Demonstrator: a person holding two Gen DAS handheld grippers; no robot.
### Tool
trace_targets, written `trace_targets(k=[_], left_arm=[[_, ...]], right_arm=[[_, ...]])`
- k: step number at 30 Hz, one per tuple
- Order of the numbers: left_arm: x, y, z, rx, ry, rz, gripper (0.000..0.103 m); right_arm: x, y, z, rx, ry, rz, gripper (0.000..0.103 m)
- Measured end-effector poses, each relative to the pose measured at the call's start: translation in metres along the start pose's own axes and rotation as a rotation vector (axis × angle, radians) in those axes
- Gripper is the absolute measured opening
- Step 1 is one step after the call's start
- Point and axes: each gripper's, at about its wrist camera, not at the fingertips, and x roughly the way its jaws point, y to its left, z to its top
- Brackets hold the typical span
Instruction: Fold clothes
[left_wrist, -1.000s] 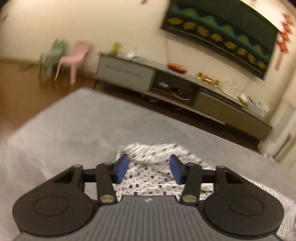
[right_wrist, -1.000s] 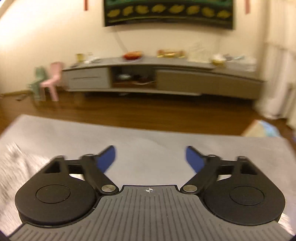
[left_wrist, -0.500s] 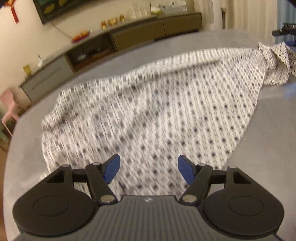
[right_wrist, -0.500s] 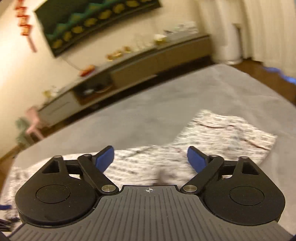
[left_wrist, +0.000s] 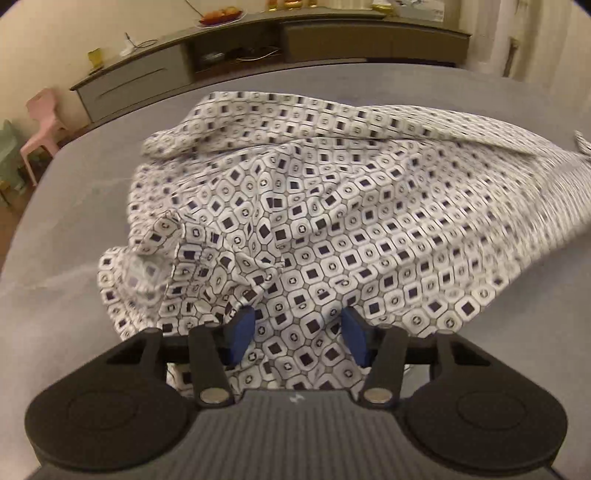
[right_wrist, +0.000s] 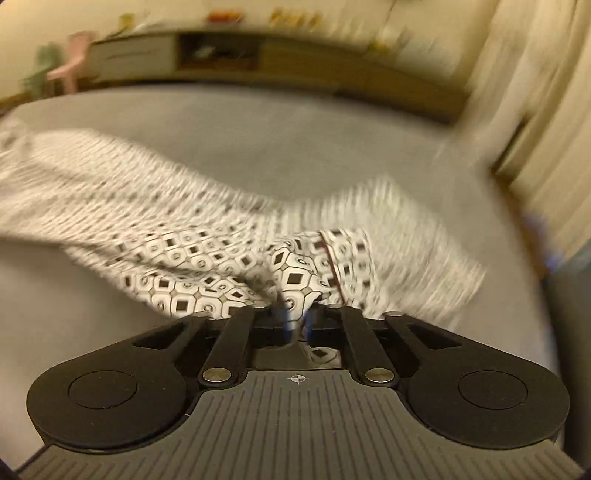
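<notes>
A white garment with a dark square-and-ring print (left_wrist: 332, 206) lies crumpled and spread across a grey surface (left_wrist: 81, 192). My left gripper (left_wrist: 297, 334) is open, its blue pads on either side of the near edge of the cloth, which lies between them. In the right wrist view the same garment (right_wrist: 207, 254) stretches off to the left, blurred. My right gripper (right_wrist: 295, 325) is shut on a bunched edge of the garment, near a hem with a dark red line (right_wrist: 332, 266).
A long low TV cabinet (left_wrist: 258, 48) runs along the far wall, with a fruit plate (left_wrist: 221, 15) on top. A pink child's chair (left_wrist: 40, 125) stands at the left. Curtains (right_wrist: 535, 92) hang at the right. The grey surface's far edge (left_wrist: 332, 68) borders wooden floor.
My right gripper has closed on the garment's edge and is moving fast. My left gripper has come down closer to the cloth, its pads narrower than before, now around the near edge.
</notes>
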Motion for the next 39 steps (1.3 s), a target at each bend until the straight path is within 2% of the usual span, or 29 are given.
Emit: trace_targets(k=[1, 3, 4, 5, 6, 7, 8, 10, 13, 15, 17, 18, 19, 20, 22, 24, 27, 29, 30, 33, 35, 38, 39], left_arm=[[-0.003, -0.002, 0.001, 0.005, -0.01, -0.008, 0.049], [-0.013, -0.005, 0.003, 0.01, -0.049, -0.043, 0.05], [-0.02, -0.007, 0.004, 0.012, -0.081, -0.063, 0.051], [-0.026, -0.01, 0.005, 0.016, -0.108, -0.079, 0.052], [-0.031, -0.011, 0.006, 0.02, -0.128, -0.094, 0.053], [-0.033, -0.013, 0.006, 0.025, -0.137, -0.101, 0.054], [-0.032, -0.015, 0.006, 0.034, -0.138, -0.097, 0.054], [-0.027, -0.018, 0.007, 0.049, -0.125, -0.075, 0.055], [-0.018, -0.019, 0.006, 0.058, -0.097, -0.064, 0.055], [-0.013, -0.021, 0.006, 0.076, -0.084, -0.058, 0.055], [-0.008, -0.023, 0.006, 0.094, -0.07, -0.052, 0.055], [-0.005, -0.024, 0.006, 0.103, -0.064, -0.049, 0.055], [-0.002, -0.025, 0.006, 0.112, -0.057, -0.046, 0.055], [0.0, -0.026, 0.006, 0.121, -0.05, -0.043, 0.055], [0.007, -0.026, 0.007, 0.13, -0.033, -0.03, 0.055], [0.012, -0.023, 0.007, 0.124, -0.026, -0.017, 0.062], [0.013, -0.012, 0.008, 0.085, -0.015, 0.006, 0.066], [0.013, -0.004, 0.007, 0.064, -0.01, 0.037, 0.068], [0.012, 0.0, 0.007, 0.057, -0.007, 0.054, 0.068], [0.011, 0.004, 0.006, 0.067, -0.004, 0.104, 0.068], [0.01, 0.003, 0.005, 0.093, -0.009, 0.163, 0.07], [0.009, 0.004, 0.003, 0.082, -0.006, 0.207, 0.071], [0.008, 0.006, 0.002, 0.07, -0.004, 0.215, 0.071]], right_arm=[[-0.006, -0.009, -0.009, 0.079, -0.019, 0.041, 0.049], [-0.017, -0.033, -0.014, 0.257, -0.094, 0.076, 0.054], [-0.023, -0.045, -0.006, 0.337, -0.155, 0.076, 0.058], [-0.027, -0.058, 0.002, 0.422, -0.211, 0.081, 0.064], [-0.027, -0.067, 0.012, 0.498, -0.248, 0.09, 0.079], [-0.022, -0.07, 0.023, 0.531, -0.258, 0.087, 0.085], [-0.011, -0.069, 0.036, 0.529, -0.239, 0.063, 0.085], [0.028, -0.061, 0.06, 0.496, -0.136, -0.01, 0.085], [0.083, -0.055, 0.075, 0.482, -0.017, -0.122, 0.082], [0.105, -0.048, 0.075, 0.459, -0.004, -0.174, 0.078], [0.118, -0.038, 0.071, 0.401, -0.012, -0.231, 0.063], [0.116, -0.031, 0.069, 0.345, -0.027, -0.248, 0.041], [0.114, -0.027, 0.069, 0.317, -0.038, -0.227, 0.012], [0.112, -0.024, 0.07, 0.294, -0.038, -0.227, 0.0], [0.11, -0.018, 0.074, 0.247, -0.063, -0.25, 0.0], [0.09, -0.015, 0.075, 0.25, -0.174, -0.231, 0.0], [-0.004, -0.01, 0.078, 0.35, -0.455, -0.075, 0.0], [-0.081, -0.002, 0.055, 0.392, -0.594, 0.039, 0.0], [-0.111, 0.003, 0.04, 0.397, -0.625, 0.071, 0.0], [-0.167, 0.015, -0.023, 0.351, -0.57, 0.063, 0.0], [-0.198, 0.023, -0.064, 0.321, -0.514, 0.046, 0.0], [-0.188, 0.024, -0.102, 0.274, -0.282, -0.035, 0.006], [-0.185, 0.022, -0.111, 0.277, -0.248, -0.083, 0.016]])
